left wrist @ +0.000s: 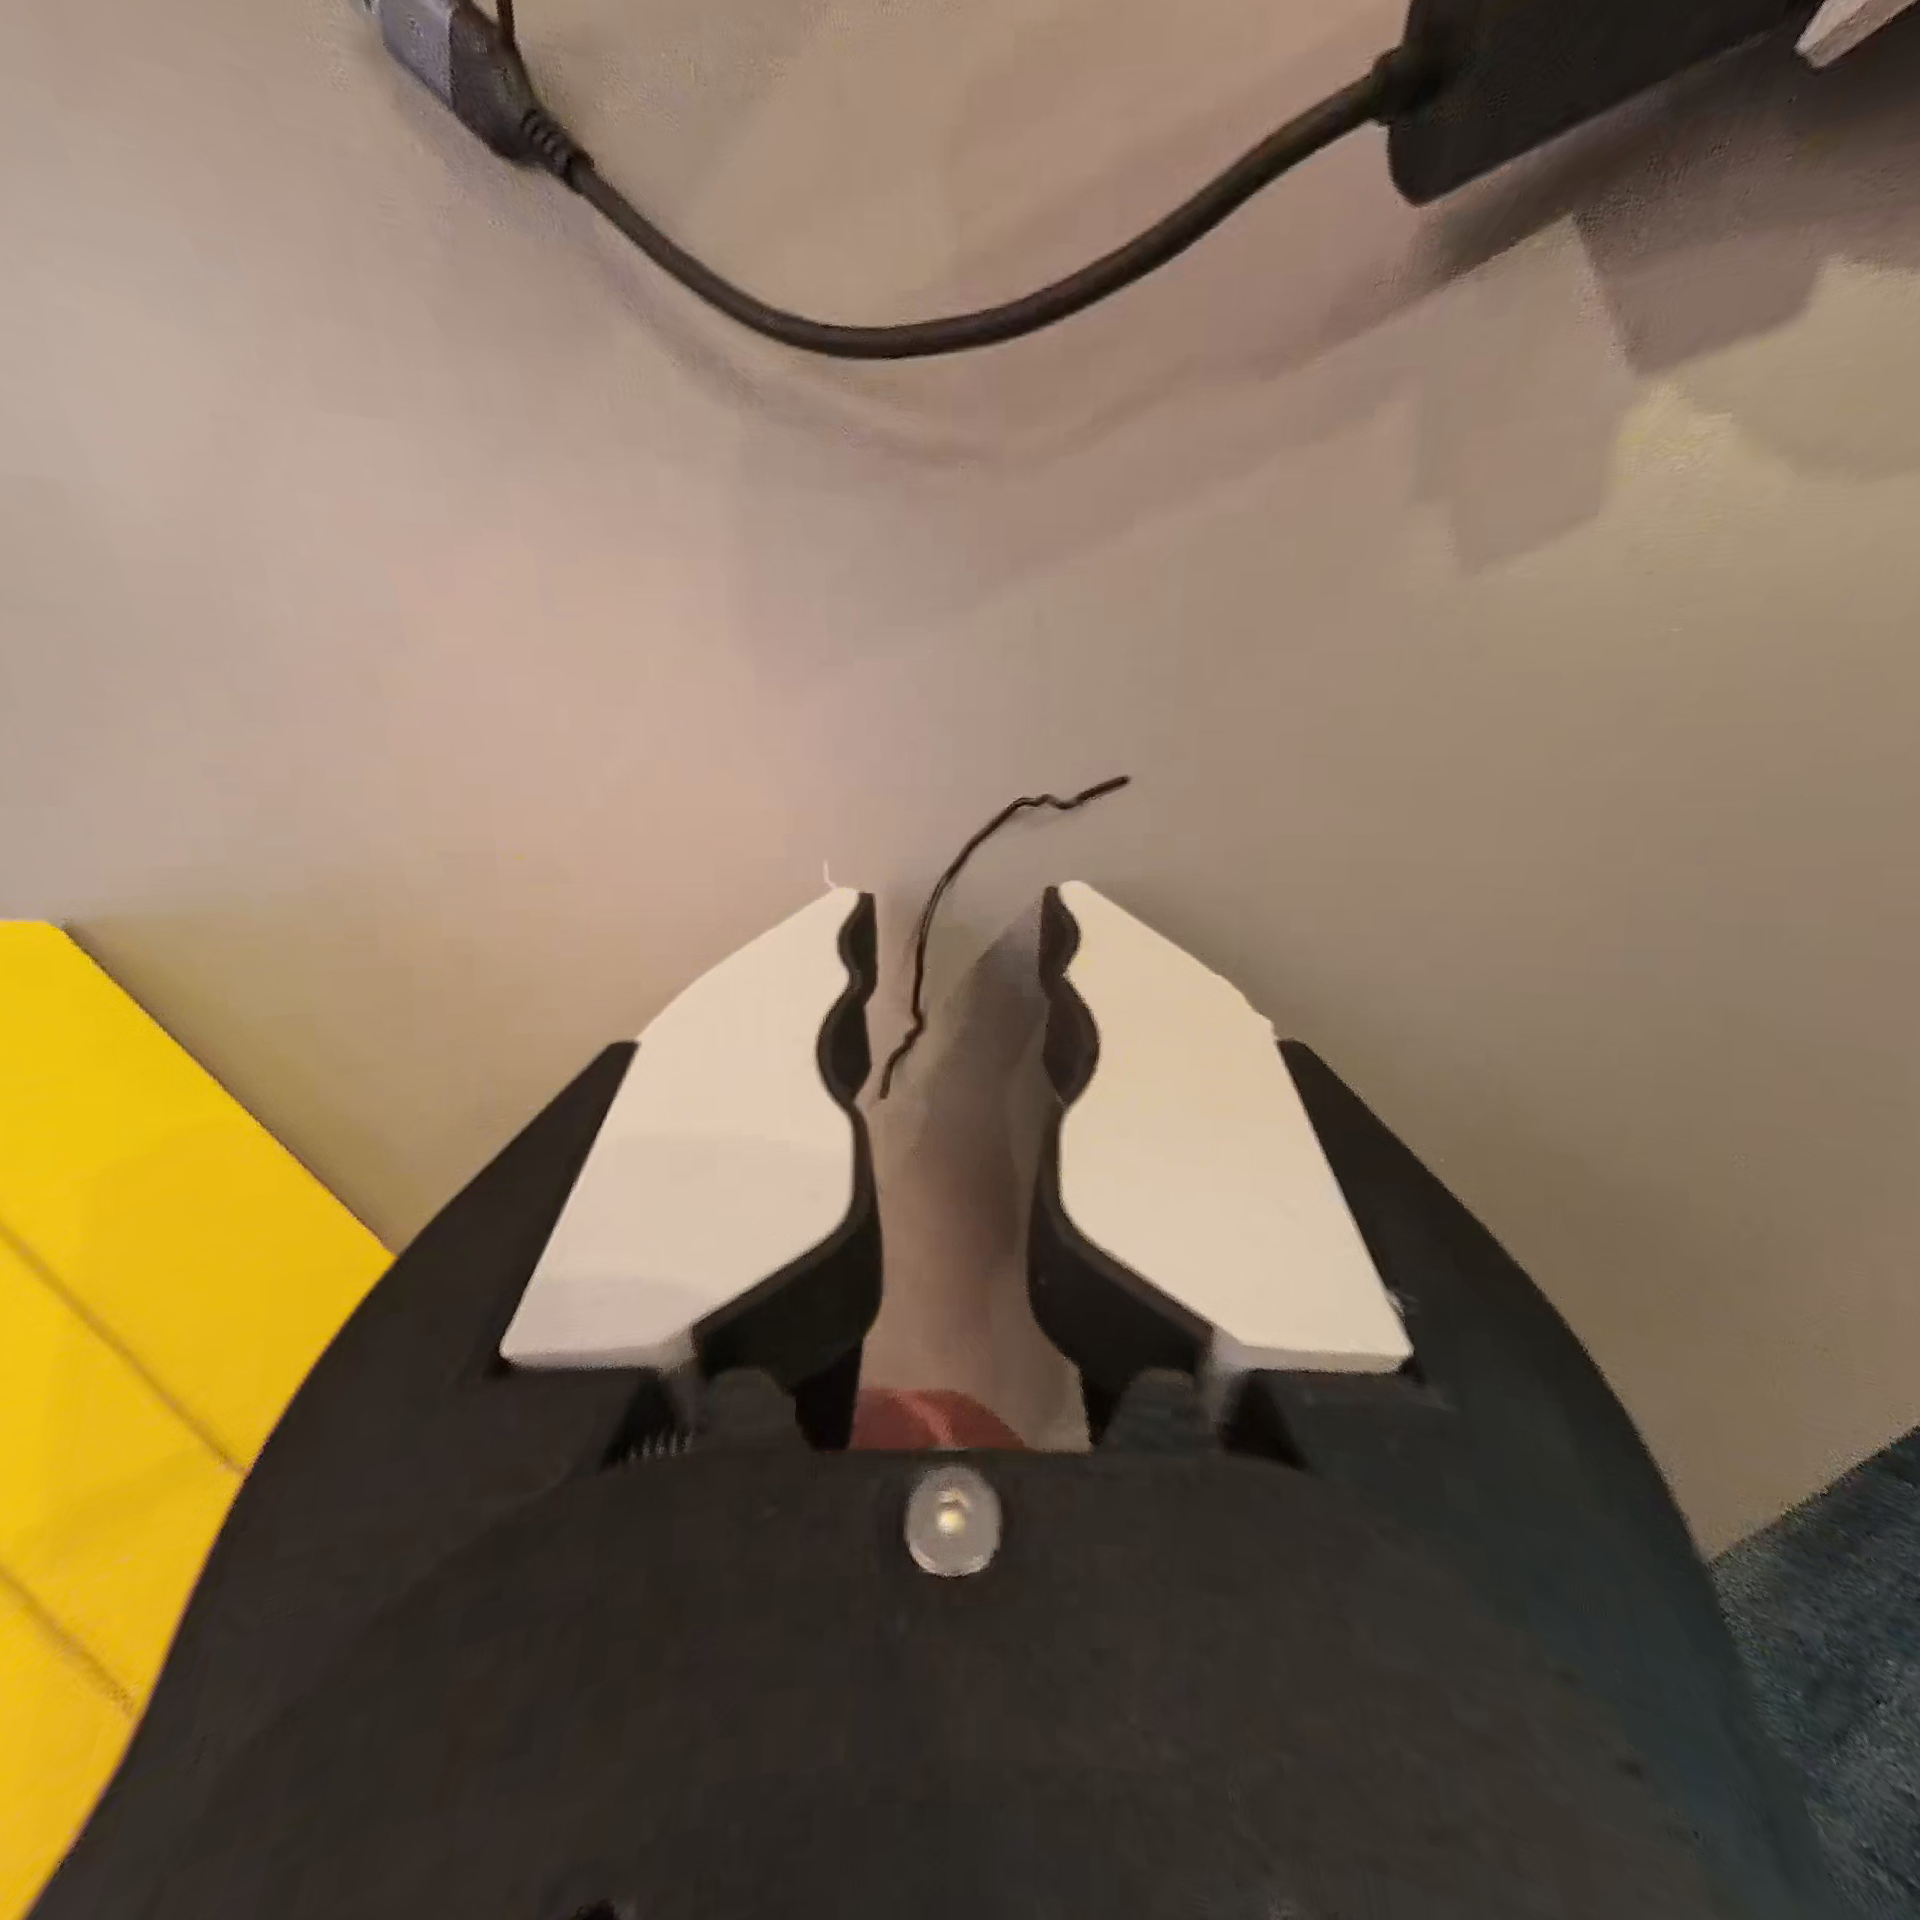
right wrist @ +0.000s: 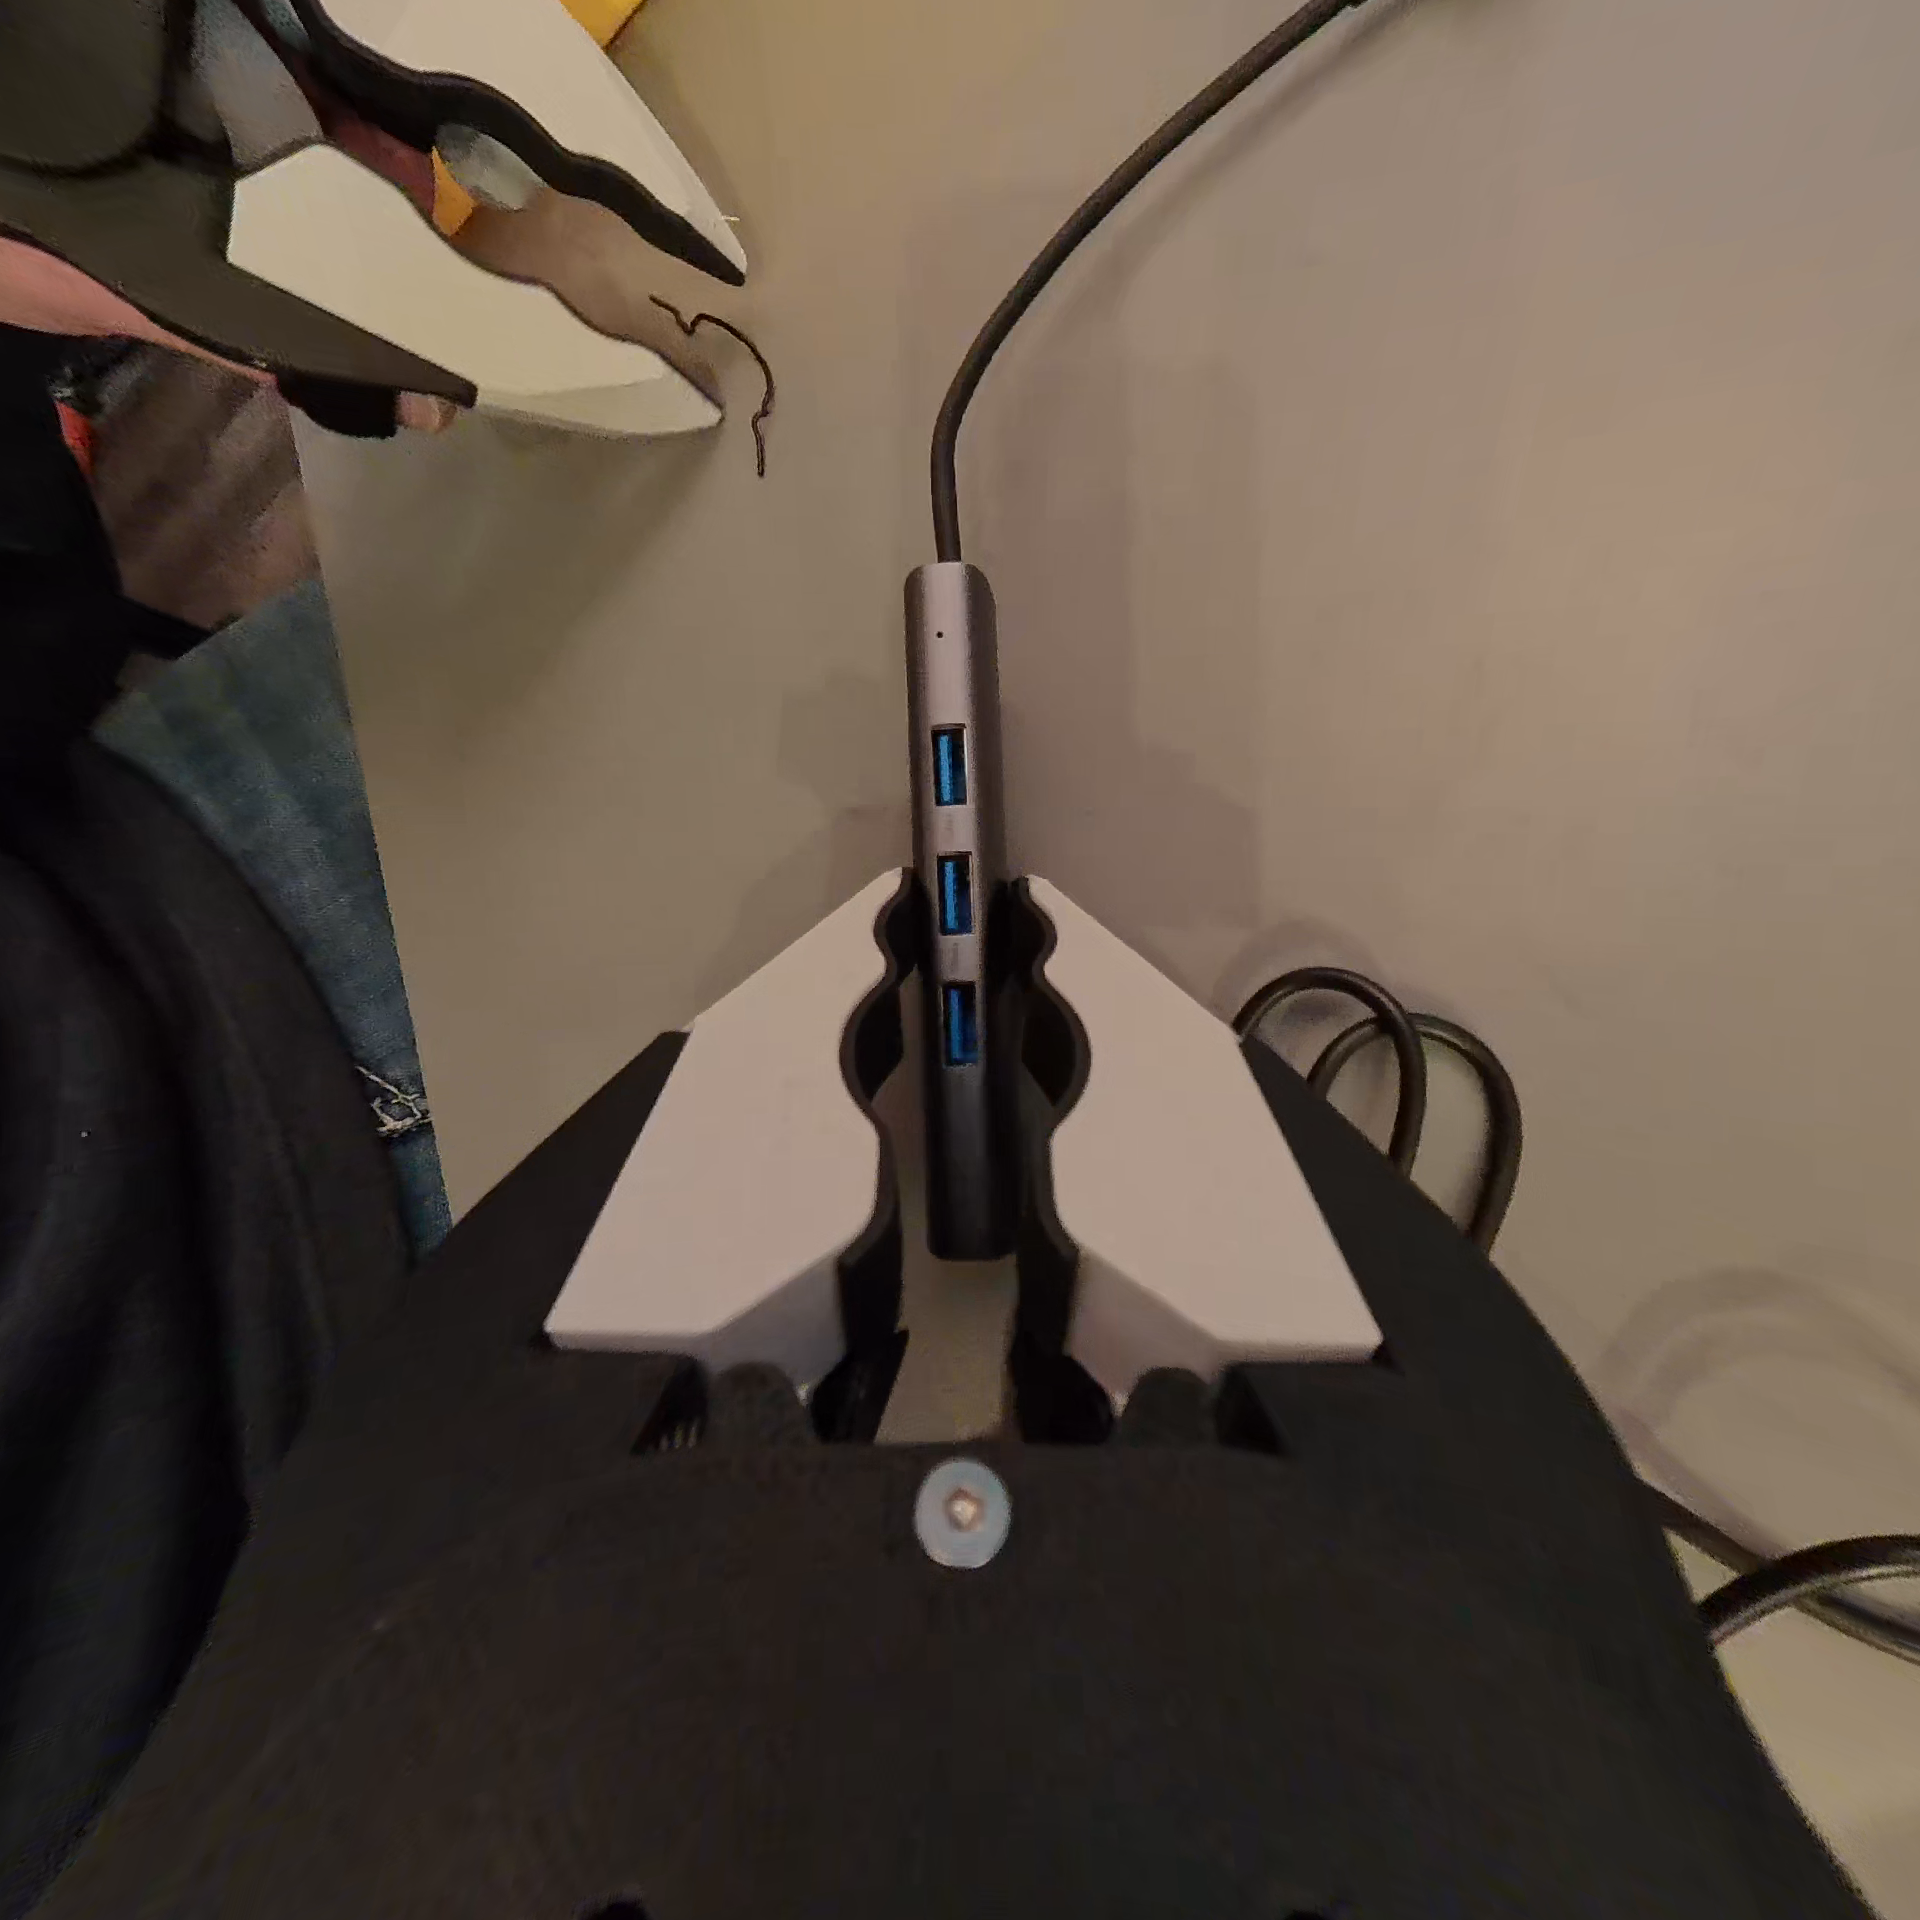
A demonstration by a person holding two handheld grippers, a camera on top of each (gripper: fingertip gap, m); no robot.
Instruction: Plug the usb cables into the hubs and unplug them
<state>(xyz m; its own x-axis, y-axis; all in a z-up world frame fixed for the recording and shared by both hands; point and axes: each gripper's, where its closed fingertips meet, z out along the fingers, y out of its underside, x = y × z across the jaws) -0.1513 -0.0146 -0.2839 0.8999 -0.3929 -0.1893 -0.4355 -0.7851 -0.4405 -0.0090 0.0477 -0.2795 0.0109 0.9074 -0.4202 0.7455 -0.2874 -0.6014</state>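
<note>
A grey USB hub (right wrist: pixel 951 665) with three blue ports stands on edge on the beige table (right wrist: pixel 1455 623). My right gripper (right wrist: pixel 963 896) is shut on its near half, fingertips level with the middle port. The hub's black cable (right wrist: pixel 1049 249) runs away to the upper right. In the left wrist view this cable (left wrist: pixel 883 338) sags between a grey plug (left wrist: pixel 447 62) at top left and the right gripper (left wrist: pixel 1538 94) at top right. My left gripper (left wrist: pixel 956 914) is open and empty, low over the table; it also shows in the right wrist view (right wrist: pixel 727 348).
A thin black kinked wire (left wrist: pixel 966 894) lies on the table between the left fingertips, also seen beside them (right wrist: pixel 753 384). Coiled black cables (right wrist: pixel 1403 1070) lie right of the right gripper. A yellow sheet (left wrist: pixel 156 1247) lies at the left. A person's jeans (right wrist: pixel 281 831) line the table edge. The left gripper's tips are roughly 15 cm from the right gripper's.
</note>
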